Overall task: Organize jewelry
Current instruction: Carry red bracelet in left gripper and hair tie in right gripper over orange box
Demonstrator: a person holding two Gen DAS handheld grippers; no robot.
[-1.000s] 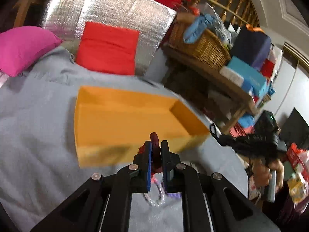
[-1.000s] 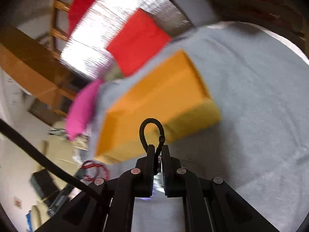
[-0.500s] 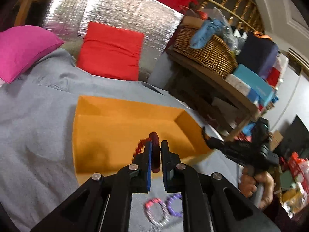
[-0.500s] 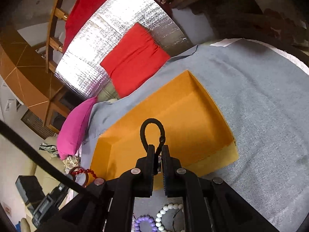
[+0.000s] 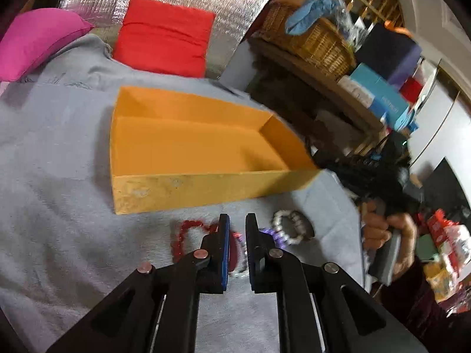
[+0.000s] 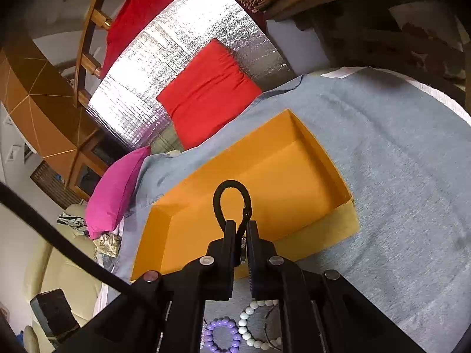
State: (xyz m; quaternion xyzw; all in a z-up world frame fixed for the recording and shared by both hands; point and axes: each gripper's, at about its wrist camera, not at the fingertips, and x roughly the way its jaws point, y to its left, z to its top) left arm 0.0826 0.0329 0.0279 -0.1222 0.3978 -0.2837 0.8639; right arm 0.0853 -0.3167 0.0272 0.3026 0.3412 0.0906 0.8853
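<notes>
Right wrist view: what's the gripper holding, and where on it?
The right gripper is shut on a black cord loop, pinched at its lower end. The loop stands above the fingertips, in front of the orange box.

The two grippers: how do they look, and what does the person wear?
Each gripper, left and right, is black with flat fingers and silver rivets; the left has blue pads. A black cable passes the right one. The sleeve is dark maroon.

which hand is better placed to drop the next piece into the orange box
Right. The right gripper pinches a black loop over the open orange box. The left gripper sits short of its near wall, above bracelets on the blanket.
</notes>
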